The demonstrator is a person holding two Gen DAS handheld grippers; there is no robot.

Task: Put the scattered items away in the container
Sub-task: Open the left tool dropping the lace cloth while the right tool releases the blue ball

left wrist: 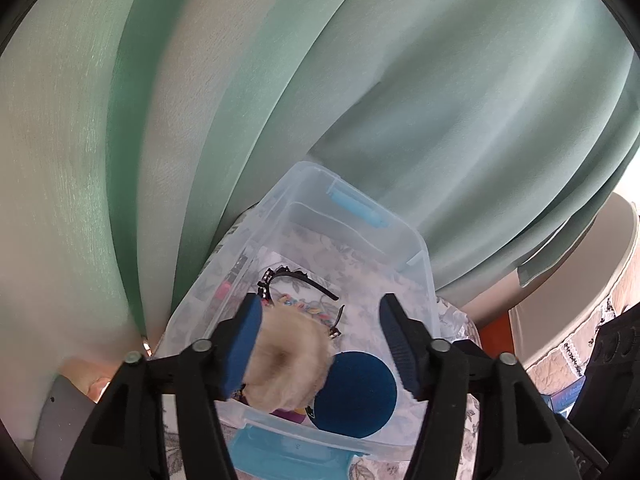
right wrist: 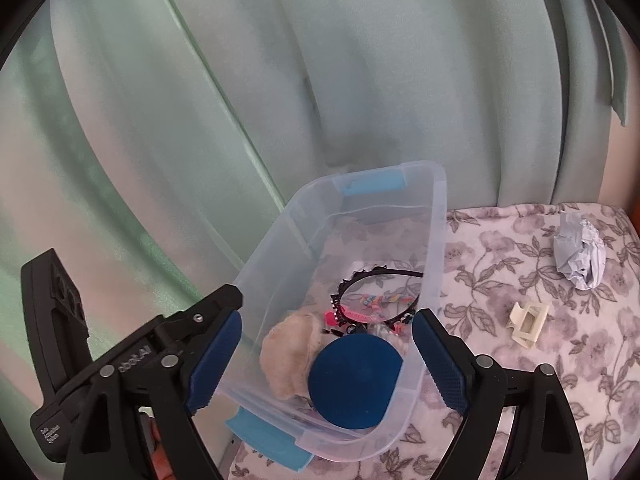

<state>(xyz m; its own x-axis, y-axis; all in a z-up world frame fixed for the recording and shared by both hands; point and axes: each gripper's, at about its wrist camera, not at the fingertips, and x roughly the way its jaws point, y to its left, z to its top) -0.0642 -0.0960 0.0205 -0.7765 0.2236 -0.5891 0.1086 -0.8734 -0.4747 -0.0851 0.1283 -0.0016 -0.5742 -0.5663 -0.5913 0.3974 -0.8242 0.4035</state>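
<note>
Above the clear container, the left gripper stands wide open, with a beige fluffy scrunchie blurred just beside its left pad. Inside lie a black headband and a blue round disc. The right gripper is also wide open and holds nothing. On the flowered tabletop, a cream hair claw and crumpled paper lie outside the container.
</note>
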